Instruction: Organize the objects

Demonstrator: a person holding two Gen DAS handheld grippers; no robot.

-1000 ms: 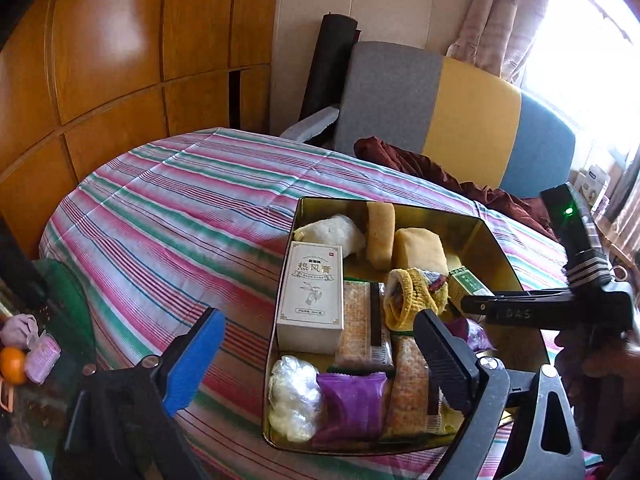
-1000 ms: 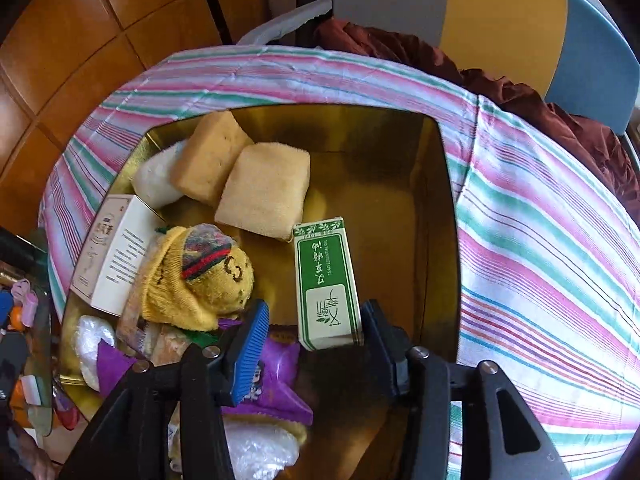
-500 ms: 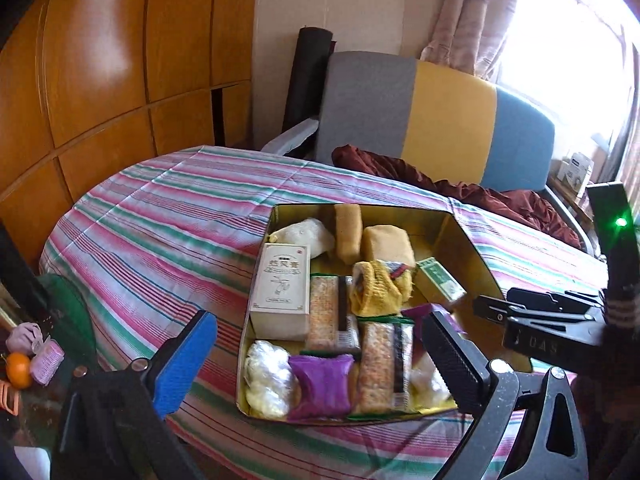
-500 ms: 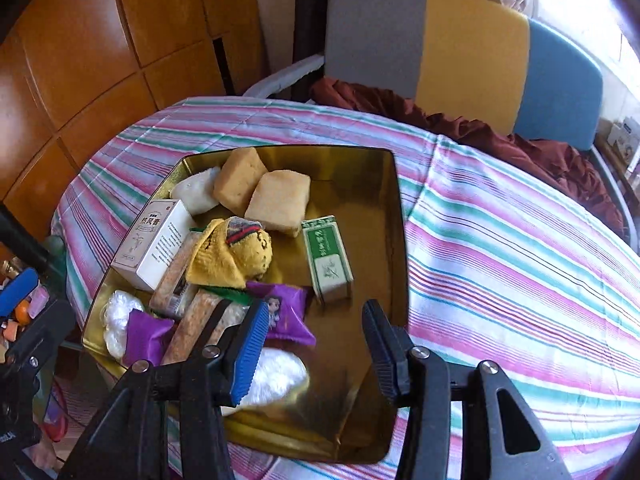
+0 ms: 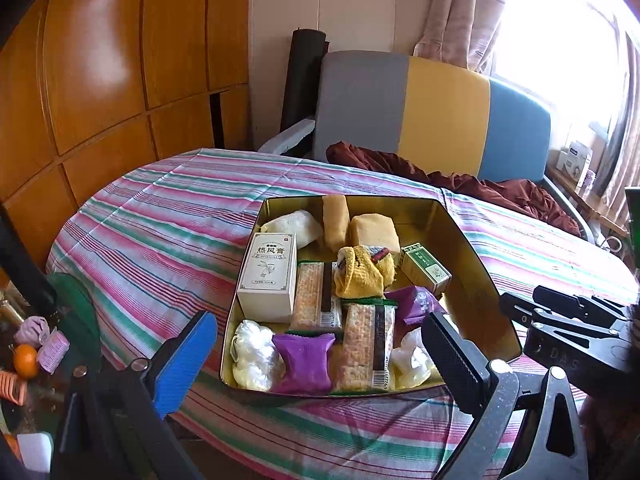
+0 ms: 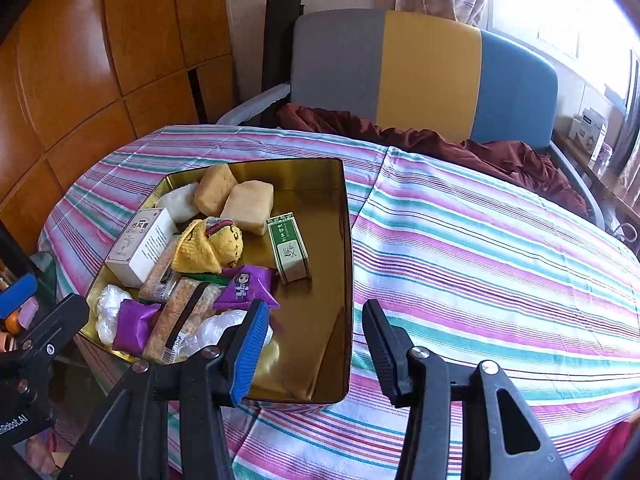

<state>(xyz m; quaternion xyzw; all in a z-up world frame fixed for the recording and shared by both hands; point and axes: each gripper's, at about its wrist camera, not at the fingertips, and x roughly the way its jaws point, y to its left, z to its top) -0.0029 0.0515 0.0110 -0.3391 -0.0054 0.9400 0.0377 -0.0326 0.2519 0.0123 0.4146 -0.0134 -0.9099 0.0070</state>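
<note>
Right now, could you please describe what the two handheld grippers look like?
Both are black frames. Each left gripper and right gripper has one blue ribbed pad and one black ribbed pad, with silver pivot bolts. The right one shows embossed lettering; the left one shows white lettering.

Small print on the white box (image 5: 267, 272) and green box (image 6: 289, 247) is too small to read. The clutter (image 5: 34, 350) beside the tabletop is cut off by the left wrist view's edge. Window glare washes out the curtain (image 5: 460, 8).

Left tongs (image 5: 316, 354) spread wide and empty, right tongs (image 6: 314, 338) parted, empty
</note>
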